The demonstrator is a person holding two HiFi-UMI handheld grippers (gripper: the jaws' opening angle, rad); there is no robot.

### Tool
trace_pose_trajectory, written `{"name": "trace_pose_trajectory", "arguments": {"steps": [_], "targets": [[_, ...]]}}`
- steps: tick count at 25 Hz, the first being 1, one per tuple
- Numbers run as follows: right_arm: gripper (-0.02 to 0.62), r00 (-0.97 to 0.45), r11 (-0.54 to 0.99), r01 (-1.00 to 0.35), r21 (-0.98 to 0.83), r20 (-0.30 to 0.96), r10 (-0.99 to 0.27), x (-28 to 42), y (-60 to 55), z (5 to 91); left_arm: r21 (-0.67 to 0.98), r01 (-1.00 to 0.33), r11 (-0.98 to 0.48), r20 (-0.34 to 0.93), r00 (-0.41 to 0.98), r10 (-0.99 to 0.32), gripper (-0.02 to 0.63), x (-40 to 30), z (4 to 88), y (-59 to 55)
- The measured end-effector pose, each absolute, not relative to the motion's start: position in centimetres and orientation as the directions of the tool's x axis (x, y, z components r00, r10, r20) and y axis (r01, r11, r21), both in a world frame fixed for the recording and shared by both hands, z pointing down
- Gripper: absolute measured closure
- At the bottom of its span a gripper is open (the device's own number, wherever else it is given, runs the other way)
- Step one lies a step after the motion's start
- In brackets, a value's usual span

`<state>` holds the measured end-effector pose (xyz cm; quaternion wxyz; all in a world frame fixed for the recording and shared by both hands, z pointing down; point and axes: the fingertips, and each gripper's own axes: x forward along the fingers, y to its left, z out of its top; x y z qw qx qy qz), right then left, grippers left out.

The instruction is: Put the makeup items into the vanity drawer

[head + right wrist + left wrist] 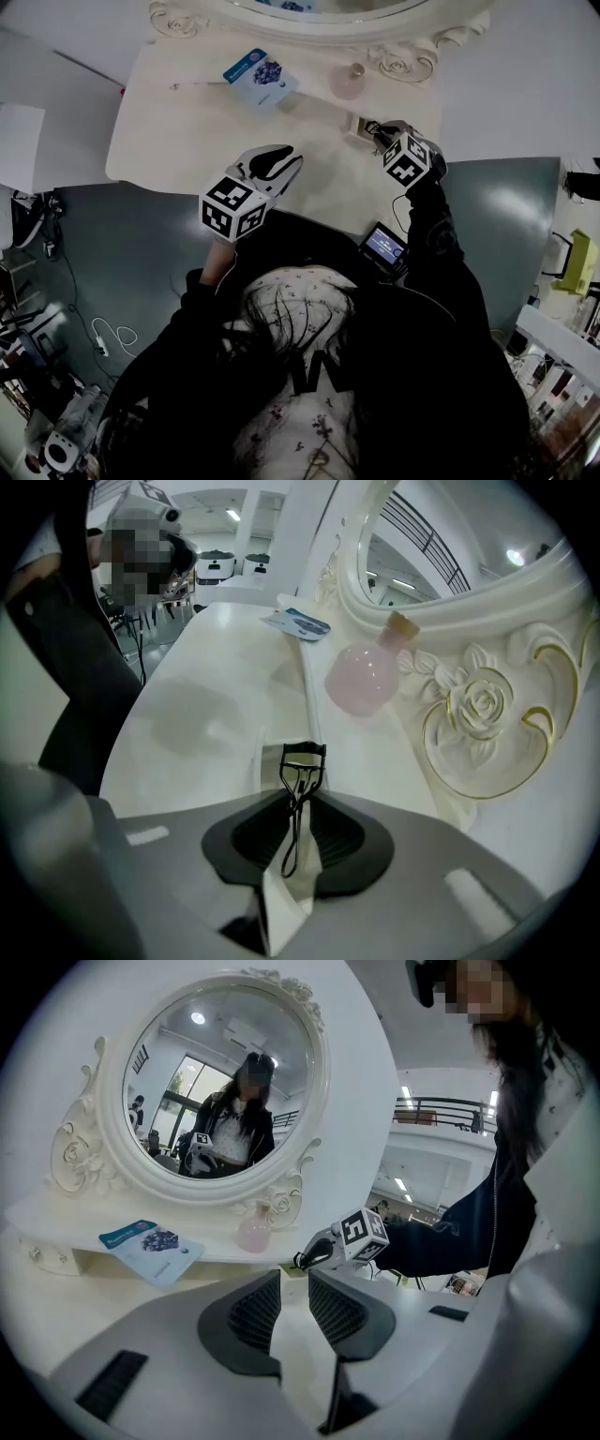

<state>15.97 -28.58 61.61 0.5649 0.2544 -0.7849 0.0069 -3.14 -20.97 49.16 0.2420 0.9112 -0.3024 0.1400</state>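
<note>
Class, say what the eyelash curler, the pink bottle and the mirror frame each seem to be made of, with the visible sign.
Eyelash curler: likely metal, dark finish; thin rigid bars.
Pink bottle: glass or plastic, can't tell which; translucent, softly shiny.
Mirror frame: glossy cream with gold lines; raised roses suggest moulded resin or painted wood.
</note>
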Motion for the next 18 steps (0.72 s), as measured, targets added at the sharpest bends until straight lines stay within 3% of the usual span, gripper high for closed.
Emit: {"name": "trace_pose_trajectory", "arguments": {"steps": [10, 18], "targets": [[0.485, -0.241, 0.888, -0.402, 0.223, 0.910, -0.338, 17.0, -28.0, 61.0, 0.357, -0.644, -0.677, 0.422, 0.758, -0.498, 0.514, -4.2, 49.7, -21.2], [0.486, -0.280, 0.852, -0.461, 0.247, 0.871, -0.404, 16.6, -28.4, 59.6, 0.354, -0.634, -0.687, 0.422, 0.764, -0.488, 0.514, -3.7, 49.7, -21.4]]}}
